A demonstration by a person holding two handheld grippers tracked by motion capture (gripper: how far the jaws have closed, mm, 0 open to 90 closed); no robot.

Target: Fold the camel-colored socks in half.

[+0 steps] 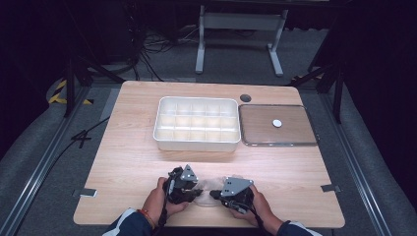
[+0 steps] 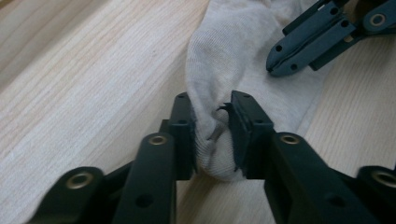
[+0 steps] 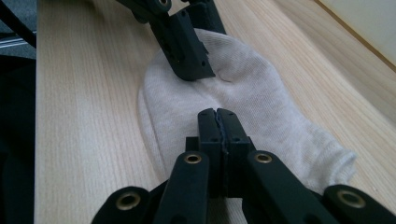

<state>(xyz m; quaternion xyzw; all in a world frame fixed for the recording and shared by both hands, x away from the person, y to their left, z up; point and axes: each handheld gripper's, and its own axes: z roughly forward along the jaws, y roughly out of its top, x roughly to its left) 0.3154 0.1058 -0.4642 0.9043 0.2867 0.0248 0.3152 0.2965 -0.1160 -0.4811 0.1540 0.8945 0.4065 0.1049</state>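
Left gripper view: sock (image 2: 243, 51) fold pinched in left gripper (image 2: 211, 135), right gripper (image 2: 275, 65) closed above it.

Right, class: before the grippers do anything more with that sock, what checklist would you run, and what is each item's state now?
1. Left gripper clamped on the sock: ok, a fold is pinched between its jaws.
2. Right gripper holding sock: cannot tell; jaws closed, no cloth seen between them.
3. Sock lying on the table: ok.
4. Grippers apart from each other: ok.
5. Compartment tray away from the sock: ok.
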